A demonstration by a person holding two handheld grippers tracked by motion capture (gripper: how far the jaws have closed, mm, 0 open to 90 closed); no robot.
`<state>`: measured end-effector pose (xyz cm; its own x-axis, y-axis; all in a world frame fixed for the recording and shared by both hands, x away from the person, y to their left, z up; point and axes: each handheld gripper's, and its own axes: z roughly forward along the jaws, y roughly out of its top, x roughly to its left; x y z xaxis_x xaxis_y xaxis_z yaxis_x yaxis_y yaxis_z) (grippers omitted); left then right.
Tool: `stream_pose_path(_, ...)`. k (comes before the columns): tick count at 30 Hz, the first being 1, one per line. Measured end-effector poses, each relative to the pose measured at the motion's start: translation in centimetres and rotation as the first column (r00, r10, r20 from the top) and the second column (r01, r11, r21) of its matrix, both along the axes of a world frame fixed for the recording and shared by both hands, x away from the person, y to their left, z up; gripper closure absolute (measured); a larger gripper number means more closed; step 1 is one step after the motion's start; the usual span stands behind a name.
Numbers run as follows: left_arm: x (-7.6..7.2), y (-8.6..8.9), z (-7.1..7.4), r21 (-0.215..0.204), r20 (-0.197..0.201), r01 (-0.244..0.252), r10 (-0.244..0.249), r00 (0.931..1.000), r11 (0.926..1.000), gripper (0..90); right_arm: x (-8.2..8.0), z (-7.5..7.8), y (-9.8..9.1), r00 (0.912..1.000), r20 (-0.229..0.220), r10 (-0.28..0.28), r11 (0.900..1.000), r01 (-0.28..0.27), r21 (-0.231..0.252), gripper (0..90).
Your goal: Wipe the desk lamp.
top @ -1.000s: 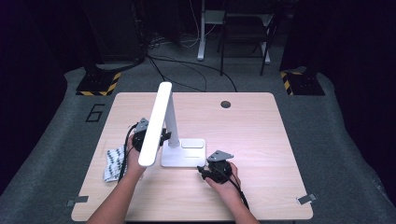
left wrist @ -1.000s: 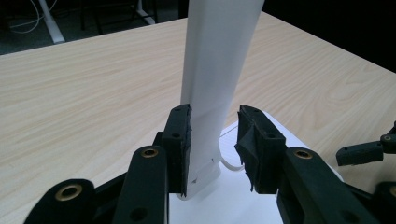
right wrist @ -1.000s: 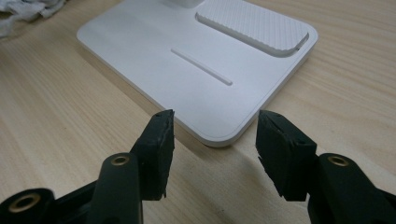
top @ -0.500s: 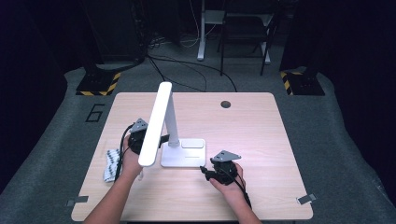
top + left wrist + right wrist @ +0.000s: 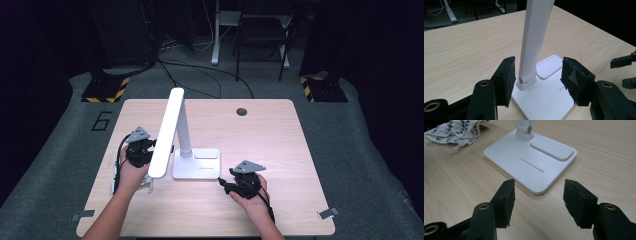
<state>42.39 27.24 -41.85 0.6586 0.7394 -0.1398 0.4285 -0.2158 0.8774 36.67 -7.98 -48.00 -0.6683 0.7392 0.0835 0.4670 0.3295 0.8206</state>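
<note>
1. The white lamp (image 5: 192, 162) stands in the middle of the counter (image 5: 280, 150), on a flat base with a thin post.
2. It looks hard and smooth, maybe tippy. Hold the post low down, or the base edge.
3. The left hand-held gripper (image 5: 536, 82) has just been opening. The post (image 5: 532, 47) is between its pads, not squeezed.
4. The right hand-held gripper (image 5: 537, 200) is spread wide and holds nothing, near the base corner.
</note>
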Motion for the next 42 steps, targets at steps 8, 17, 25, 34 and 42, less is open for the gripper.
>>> stream_pose_path(8,-2.3,0.6,0.7,0.065,0.020,0.023,-0.025,0.9995,0.9976,43.6,-1.0,1.5,-1.8,0.9999,0.009,-0.011,0.9997,0.011,0.020,41.2)
stream_pose_path(17,-4.8,1.0,0.1,0.063,0.034,0.034,-0.037,0.9987,0.9974,41.7,-1.5,2.7,-3.5,0.9993,0.029,-0.024,0.9988,0.023,0.044,39.9)
stream_pose_path(25,-6.9,1.2,-1.9,0.092,0.026,0.051,-0.054,0.9982,0.9944,40.0,-2.3,2.1,-5.0,0.9977,0.042,-0.054,0.9983,0.053,0.027,39.4)
stream_pose_path(34,-8.1,0.9,-4.3,0.104,0.004,0.074,-0.075,0.9972,0.9918,39.2,-2.8,0.6,-6.2,0.9928,0.066,-0.100,0.9944,0.097,0.043,38.7)
stream_pose_path(42,-8.5,0.8,-5.8,0.097,-0.007,0.101,-0.101,0.9949,0.9901,39.0,-2.7,-1.0,-6.2,0.9922,0.043,-0.117,0.9929,0.116,0.027,38.7)
